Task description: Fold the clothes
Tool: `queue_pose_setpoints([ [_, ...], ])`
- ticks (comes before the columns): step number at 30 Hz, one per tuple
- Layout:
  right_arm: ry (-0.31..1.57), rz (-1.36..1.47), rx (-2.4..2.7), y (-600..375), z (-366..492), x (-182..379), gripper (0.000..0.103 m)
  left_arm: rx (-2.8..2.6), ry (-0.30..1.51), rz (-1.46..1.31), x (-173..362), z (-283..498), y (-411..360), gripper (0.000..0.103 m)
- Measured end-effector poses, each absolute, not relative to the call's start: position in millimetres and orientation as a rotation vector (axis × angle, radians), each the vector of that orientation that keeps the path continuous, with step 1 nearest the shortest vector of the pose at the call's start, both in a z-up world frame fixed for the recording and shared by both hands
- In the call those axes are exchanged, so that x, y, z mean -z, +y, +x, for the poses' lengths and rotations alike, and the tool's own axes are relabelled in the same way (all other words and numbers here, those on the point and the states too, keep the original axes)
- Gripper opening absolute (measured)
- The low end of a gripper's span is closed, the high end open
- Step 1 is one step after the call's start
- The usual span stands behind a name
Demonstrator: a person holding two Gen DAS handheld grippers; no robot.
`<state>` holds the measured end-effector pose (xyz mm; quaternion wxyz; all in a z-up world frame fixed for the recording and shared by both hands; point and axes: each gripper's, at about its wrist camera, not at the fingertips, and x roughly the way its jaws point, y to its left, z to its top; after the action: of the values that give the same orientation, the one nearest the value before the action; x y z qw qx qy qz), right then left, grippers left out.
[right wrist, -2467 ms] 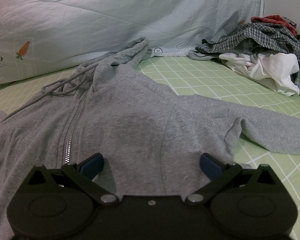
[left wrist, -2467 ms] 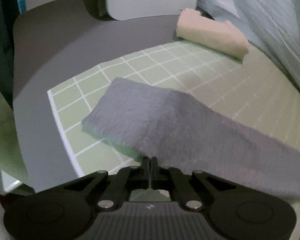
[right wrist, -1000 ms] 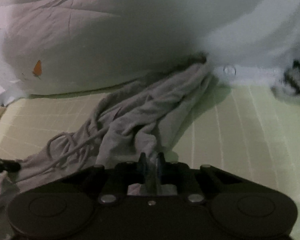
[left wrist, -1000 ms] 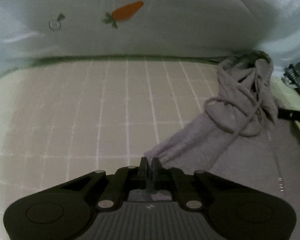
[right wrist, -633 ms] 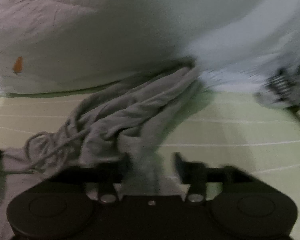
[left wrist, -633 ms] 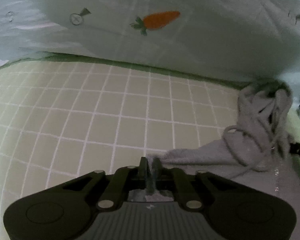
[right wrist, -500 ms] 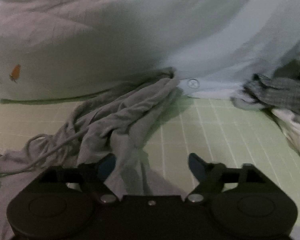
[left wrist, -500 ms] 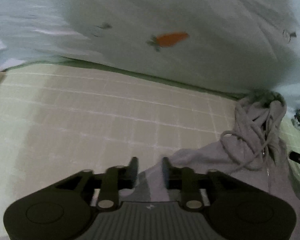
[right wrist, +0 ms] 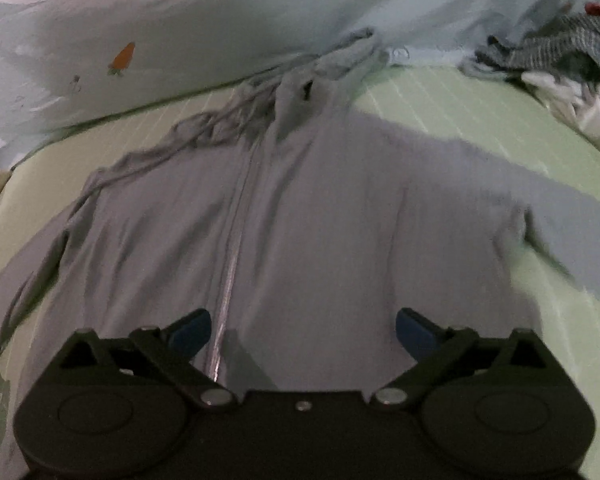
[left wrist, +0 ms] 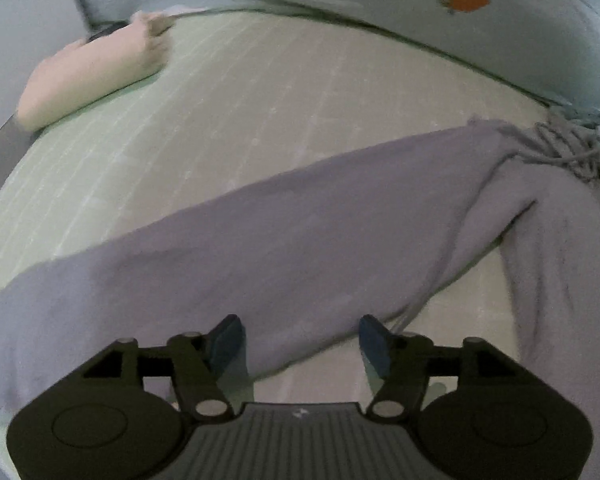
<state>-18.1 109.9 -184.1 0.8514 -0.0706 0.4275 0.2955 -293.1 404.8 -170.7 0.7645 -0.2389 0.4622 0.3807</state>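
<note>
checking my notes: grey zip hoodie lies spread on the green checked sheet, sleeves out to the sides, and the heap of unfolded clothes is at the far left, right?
Not quite: the heap of unfolded clothes is at the far right, as the right wrist view shows. The grey zip hoodie does lie spread on the green checked sheet.

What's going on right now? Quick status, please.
Left gripper and right gripper opening, nothing between them. Grey zip hoodie spread flat on the green checked sheet, unfolded. Clothes pile off to the side.
</note>
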Motion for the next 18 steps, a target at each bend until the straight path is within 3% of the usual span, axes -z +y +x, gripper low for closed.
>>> queue_pose_setpoints([
  [8,0.855,-0.06,-0.555,59.2,-62.2,173.7,0.103,-0.771,0.942,-0.5,154.9,-305.0,376.3,0.067],
  [18,0.815,0.066,-0.436,-40.2,-44.4,169.1,0.103,-0.471,0.89,-0.293,118.6,-252.6,240.7,0.084],
])
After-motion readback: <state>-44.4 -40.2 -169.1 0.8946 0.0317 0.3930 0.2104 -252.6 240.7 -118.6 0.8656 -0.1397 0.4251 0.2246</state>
